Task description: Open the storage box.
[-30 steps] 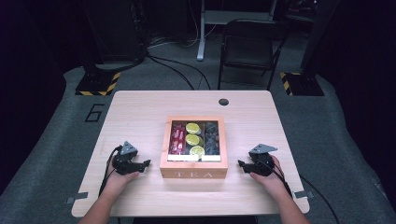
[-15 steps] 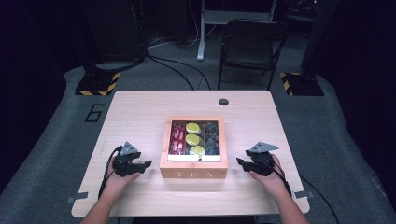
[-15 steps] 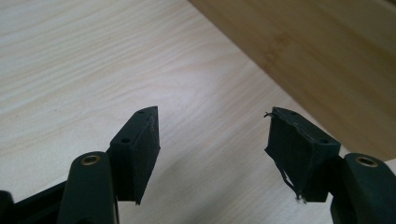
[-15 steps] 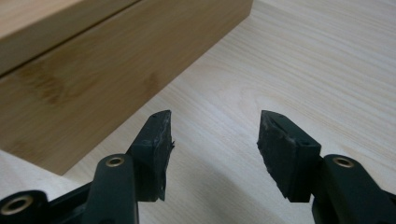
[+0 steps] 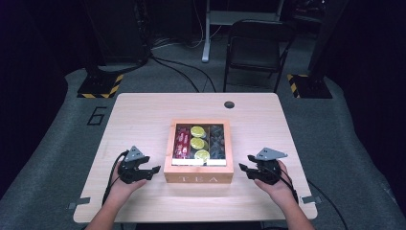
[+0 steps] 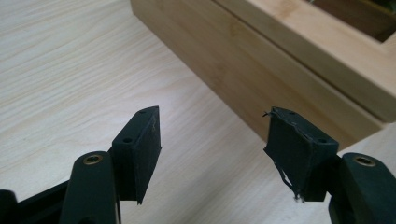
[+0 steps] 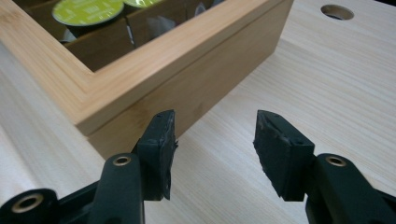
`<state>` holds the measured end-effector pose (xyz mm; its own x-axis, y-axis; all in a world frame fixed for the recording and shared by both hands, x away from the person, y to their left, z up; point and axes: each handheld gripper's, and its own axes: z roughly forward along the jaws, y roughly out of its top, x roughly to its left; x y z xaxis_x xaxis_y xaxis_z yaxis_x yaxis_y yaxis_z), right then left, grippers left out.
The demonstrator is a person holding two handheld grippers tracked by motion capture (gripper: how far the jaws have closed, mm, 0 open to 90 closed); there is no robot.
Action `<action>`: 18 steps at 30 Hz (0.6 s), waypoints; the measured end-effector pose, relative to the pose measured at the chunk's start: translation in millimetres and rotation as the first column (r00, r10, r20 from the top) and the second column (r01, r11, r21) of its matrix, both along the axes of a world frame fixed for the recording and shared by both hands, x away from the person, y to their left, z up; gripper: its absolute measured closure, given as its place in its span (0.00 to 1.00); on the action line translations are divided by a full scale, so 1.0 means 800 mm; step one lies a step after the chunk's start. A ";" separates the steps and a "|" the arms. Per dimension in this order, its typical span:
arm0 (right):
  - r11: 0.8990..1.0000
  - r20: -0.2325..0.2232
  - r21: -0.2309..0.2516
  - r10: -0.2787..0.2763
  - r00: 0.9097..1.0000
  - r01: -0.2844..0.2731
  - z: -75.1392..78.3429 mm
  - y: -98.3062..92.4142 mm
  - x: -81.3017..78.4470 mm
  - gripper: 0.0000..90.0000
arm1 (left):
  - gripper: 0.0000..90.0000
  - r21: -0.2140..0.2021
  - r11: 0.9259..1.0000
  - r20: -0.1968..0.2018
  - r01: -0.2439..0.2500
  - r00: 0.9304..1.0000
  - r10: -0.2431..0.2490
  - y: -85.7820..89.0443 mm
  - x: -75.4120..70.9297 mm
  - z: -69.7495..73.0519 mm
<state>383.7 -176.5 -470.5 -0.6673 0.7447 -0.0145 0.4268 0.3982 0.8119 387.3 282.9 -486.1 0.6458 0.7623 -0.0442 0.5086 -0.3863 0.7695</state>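
Left hand-held gripper [image 5: 152, 170]: jaws wide apart, nothing between them, held low over the pale wood surface [image 5: 143, 120], just beside the left wall of the wooden box [image 5: 198, 178]. Seen up close in the left gripper view [image 6: 212, 149], with a frayed black pad on one jaw and bare wood in the gap. Right hand-held gripper [image 5: 244, 169]: jaws also apart and empty, near the right wall of the box, not touching it. Up close in the right gripper view [image 7: 215, 140], with one jaw next to a box corner.

Hard to see: both arms cut off at the bottom edge of the high view. Box top cut off in the left gripper view [image 6: 299, 60], inside hidden there. In the right gripper view [image 7: 187, 70], just a corner of the inside, with part of a green-topped pod [image 7: 86, 10].

Box in the middle of the surface, between the two grippers. Light wood, open on top, letters "TEA" on the front. Red packets [image 5: 183, 141] in the left part, three round green-topped pods [image 5: 197, 143] in a row in the middle, dark things [image 5: 216, 141] on the right, too dim to name. Small round hole [image 5: 229, 104] in the surface behind the box. Folding chair [image 5: 256, 48] on the floor farther back, and a "6" [image 5: 97, 116] marked on the floor at the left.
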 end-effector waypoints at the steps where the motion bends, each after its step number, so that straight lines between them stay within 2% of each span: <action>1: 1.000 0.008 0.002 0.007 1.000 -0.007 0.002 0.000 -0.001 0.53 | 0.39 -0.007 1.000 0.003 0.003 1.000 -0.003 -0.001 -0.002 0.001; 5: 1.000 0.020 0.016 0.020 1.000 -0.020 0.009 0.002 -0.006 0.54 | 0.40 -0.018 1.000 0.014 0.011 1.000 -0.011 -0.002 -0.009 0.009; 9: 0.999 0.026 0.033 0.034 0.999 -0.034 0.015 0.007 -0.012 0.54 | 0.40 -0.050 0.999 0.026 0.007 1.000 -0.005 0.000 -0.015 0.016; 12: 0.998 0.037 0.037 0.046 0.998 -0.048 0.019 0.012 -0.016 0.54 | 0.40 -0.117 0.993 0.032 -0.001 0.999 0.005 0.004 -0.020 0.023; 14: 0.998 0.049 0.038 0.057 0.997 -0.059 0.023 0.016 -0.019 0.53 | 0.40 -0.138 0.990 0.034 -0.005 0.999 0.009 0.005 -0.022 0.026; 18: 0.995 0.057 0.045 0.082 0.995 -0.084 0.029 0.023 -0.024 0.51 | 0.40 -0.143 0.990 0.039 0.001 0.999 0.005 0.005 -0.024 0.030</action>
